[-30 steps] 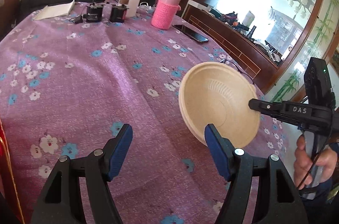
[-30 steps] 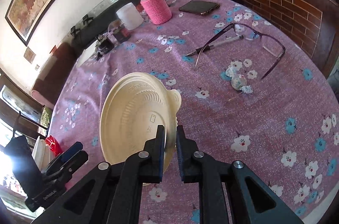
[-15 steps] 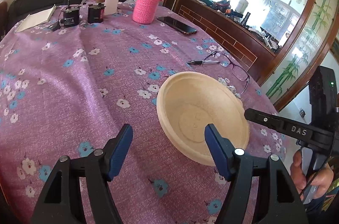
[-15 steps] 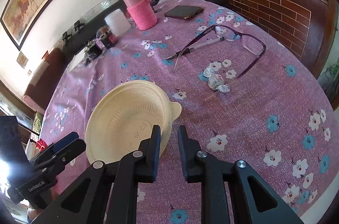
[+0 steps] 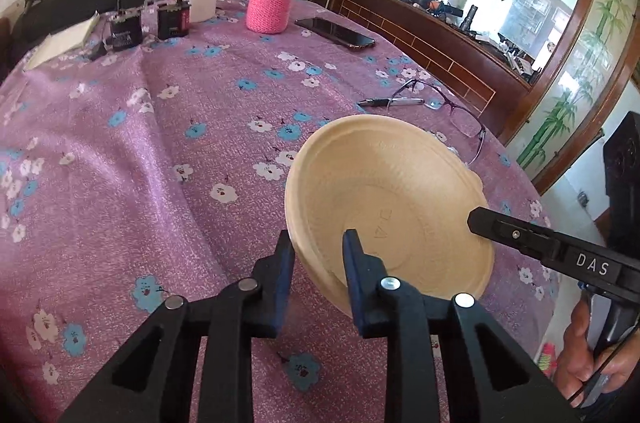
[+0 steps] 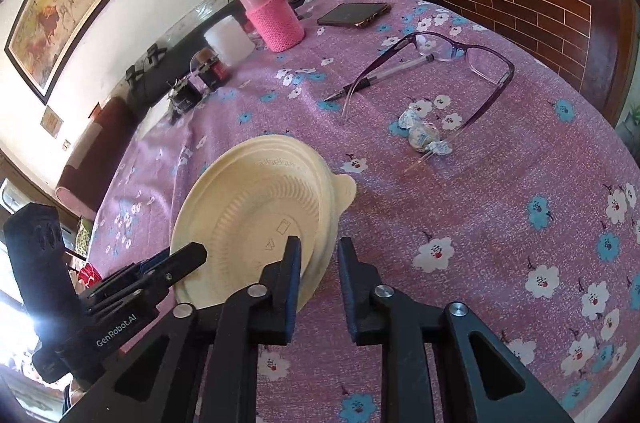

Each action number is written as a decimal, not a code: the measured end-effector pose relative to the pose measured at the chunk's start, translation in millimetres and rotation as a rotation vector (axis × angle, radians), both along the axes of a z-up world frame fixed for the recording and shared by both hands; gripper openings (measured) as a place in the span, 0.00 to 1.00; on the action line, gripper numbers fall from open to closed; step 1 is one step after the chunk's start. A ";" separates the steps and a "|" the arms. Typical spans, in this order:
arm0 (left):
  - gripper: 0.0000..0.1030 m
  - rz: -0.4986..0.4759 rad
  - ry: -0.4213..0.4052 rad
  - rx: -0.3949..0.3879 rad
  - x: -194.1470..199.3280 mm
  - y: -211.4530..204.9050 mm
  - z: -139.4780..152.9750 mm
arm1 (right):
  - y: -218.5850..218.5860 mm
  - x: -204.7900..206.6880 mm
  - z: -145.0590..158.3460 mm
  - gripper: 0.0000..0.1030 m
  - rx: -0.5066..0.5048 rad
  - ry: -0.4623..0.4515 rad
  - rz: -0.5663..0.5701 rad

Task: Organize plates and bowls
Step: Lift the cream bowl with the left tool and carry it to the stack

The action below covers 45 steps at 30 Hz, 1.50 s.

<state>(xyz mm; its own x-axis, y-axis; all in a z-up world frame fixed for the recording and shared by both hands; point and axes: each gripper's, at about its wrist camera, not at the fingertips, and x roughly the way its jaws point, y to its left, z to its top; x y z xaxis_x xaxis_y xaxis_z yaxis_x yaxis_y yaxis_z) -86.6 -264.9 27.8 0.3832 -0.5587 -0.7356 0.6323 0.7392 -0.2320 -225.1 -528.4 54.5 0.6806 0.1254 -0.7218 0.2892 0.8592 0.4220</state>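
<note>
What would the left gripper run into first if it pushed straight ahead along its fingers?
The left gripper, whose jaws have just been closing, already straddles the near rim of the tilted bowl, so it would meet the bowl's wall at once. Beyond lies the floral tablecloth. The right gripper holds the opposite rim.

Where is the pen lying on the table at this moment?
In the right wrist view the pen lies on the purple flowered tablecloth, right of centre, across the glasses, beyond the wrapped candies.

The left gripper has just closed its jaws on the near rim of the bowl, at lower middle.
</note>
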 end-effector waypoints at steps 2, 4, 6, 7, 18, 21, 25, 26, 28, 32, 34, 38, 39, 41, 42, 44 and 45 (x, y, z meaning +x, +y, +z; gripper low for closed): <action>0.23 0.010 -0.018 0.010 -2.8 1.6 2.6 | 2.4 -0.6 0.5 0.17 0.002 0.004 -0.005; 0.23 0.015 -0.033 0.011 -5.5 4.0 6.2 | 4.4 -1.0 1.1 0.17 0.006 0.006 -0.002; 0.23 0.021 -0.052 0.011 -9.0 7.1 9.7 | 6.1 -1.5 2.1 0.17 0.005 0.007 0.002; 0.23 0.023 -0.060 0.012 -10.9 8.3 11.3 | 7.7 -2.0 3.0 0.17 0.003 0.006 0.005; 0.23 0.040 -0.093 0.002 -20.1 26.6 17.2 | 22.8 -2.7 11.4 0.17 -0.018 -0.001 0.027; 0.23 0.049 -0.092 -0.005 -20.2 32.4 17.5 | 27.9 -1.6 12.8 0.17 -0.024 -0.003 0.033; 0.23 0.060 -0.093 -0.016 -20.9 39.6 18.9 | 35.3 0.5 16.5 0.17 -0.041 -0.006 0.045; 0.23 0.062 -0.094 -0.018 -21.1 41.6 19.7 | 37.1 1.0 17.6 0.17 -0.046 -0.007 0.049; 0.23 0.068 -0.098 -0.023 -21.3 44.8 21.2 | 40.4 1.6 19.1 0.17 -0.051 -0.009 0.053; 0.23 0.077 -0.109 -0.030 -23.1 50.6 24.8 | 45.1 3.0 20.1 0.17 -0.056 -0.009 0.063; 0.23 0.081 -0.117 -0.030 -24.3 52.6 26.8 | 47.8 3.2 20.8 0.17 -0.060 -0.009 0.067; 0.23 0.092 -0.127 -0.036 -25.8 57.5 31.0 | 53.0 4.4 23.7 0.17 -0.069 -0.012 0.077; 0.23 0.095 -0.129 -0.039 -26.1 59.0 32.3 | 55.0 4.2 25.1 0.17 -0.072 -0.015 0.079; 0.23 0.102 -0.136 -0.043 -26.7 62.2 35.1 | 58.4 4.5 28.5 0.18 -0.078 -0.020 0.085; 0.23 0.105 -0.138 -0.046 -26.1 63.9 36.2 | 60.5 4.7 30.5 0.18 -0.082 -0.023 0.089; 0.23 0.116 -0.144 -0.052 -26.3 68.7 39.2 | 64.1 5.9 34.1 0.18 -0.090 -0.029 0.097; 0.23 0.121 -0.149 -0.055 -26.5 71.5 41.2 | 66.3 6.7 36.4 0.18 -0.094 -0.032 0.102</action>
<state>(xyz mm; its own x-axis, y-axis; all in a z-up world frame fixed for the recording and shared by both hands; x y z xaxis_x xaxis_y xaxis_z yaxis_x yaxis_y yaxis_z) -113.2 -193.5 69.0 0.5521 -0.5402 -0.6352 0.5703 0.8003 -0.1849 -218.4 -462.2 90.9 0.6906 0.1280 -0.7119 0.1861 0.9197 0.3459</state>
